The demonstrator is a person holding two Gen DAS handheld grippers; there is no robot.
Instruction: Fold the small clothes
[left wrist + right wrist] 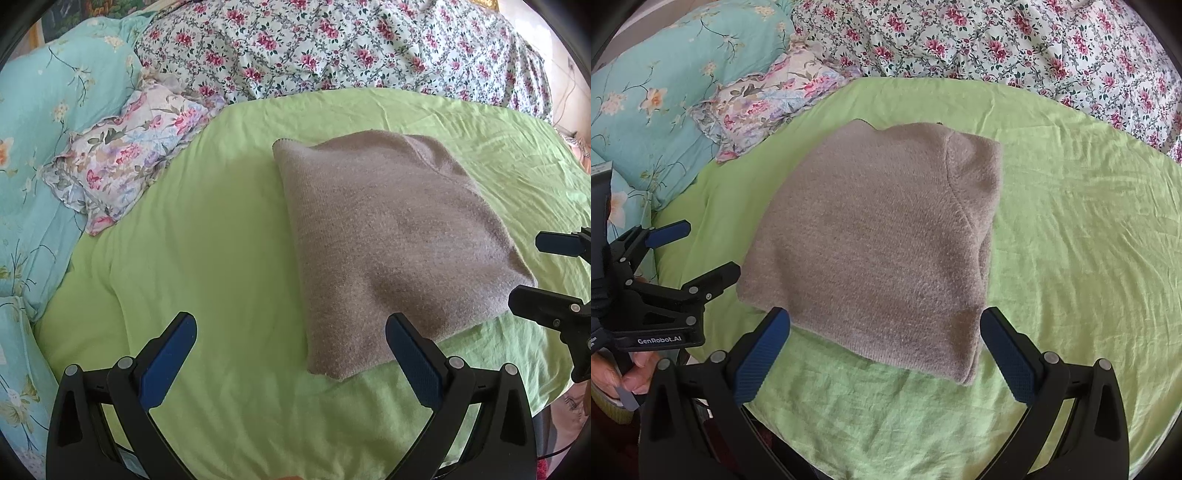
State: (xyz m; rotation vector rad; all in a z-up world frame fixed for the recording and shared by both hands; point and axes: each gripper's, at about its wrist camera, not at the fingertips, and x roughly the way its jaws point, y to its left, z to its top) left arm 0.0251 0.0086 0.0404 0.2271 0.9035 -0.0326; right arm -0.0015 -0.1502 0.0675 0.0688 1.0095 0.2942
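Observation:
A grey-beige knitted garment (388, 236) lies folded into a compact rectangle on the green sheet (207, 258); it also shows in the right wrist view (879, 243). My left gripper (291, 328) is open and empty, just above the sheet at the garment's near left corner. My right gripper (884, 325) is open and empty at the garment's near edge, jaws spread about as wide as the fold. The right gripper also shows at the right edge of the left wrist view (543, 269), and the left gripper at the left of the right wrist view (709, 251).
A small floral pillow (122, 155) and a turquoise floral duvet (44, 122) lie to the left. A white duvet with pink flowers (332, 44) lies bunched along the back. The green sheet (1089, 240) stretches to the right of the garment.

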